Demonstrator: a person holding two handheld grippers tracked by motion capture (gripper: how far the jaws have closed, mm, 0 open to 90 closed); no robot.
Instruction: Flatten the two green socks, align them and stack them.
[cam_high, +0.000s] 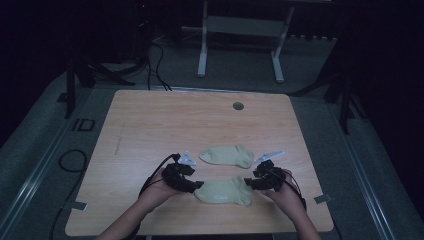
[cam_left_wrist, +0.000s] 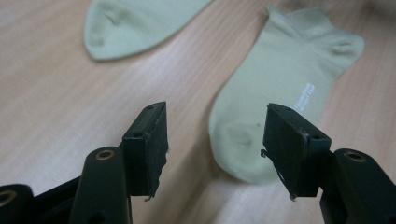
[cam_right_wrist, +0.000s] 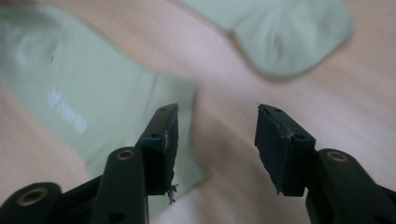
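Two pale green ankle socks lie flat on the wooden table (cam_high: 150, 125). The near sock (cam_high: 223, 192) (cam_left_wrist: 275, 102) (cam_right_wrist: 79, 93) has small white lettering on it; the far sock (cam_high: 227, 155) (cam_left_wrist: 135, 23) (cam_right_wrist: 285, 32) lies just behind it. My left gripper (cam_high: 198, 185) (cam_left_wrist: 215, 149) is open at the near sock's toe end, with its jaws astride the toe tip. At that sock's cuff end my right gripper (cam_high: 248, 181) (cam_right_wrist: 217, 144) is open too, its left jaw over the cuff's corner and bare table between the jaws.
A round grey grommet (cam_high: 238, 106) is set into the table near its far edge. A white desk frame (cam_high: 240, 35) stands on the floor beyond the table, and cables (cam_high: 70, 160) lie on the floor at the left.
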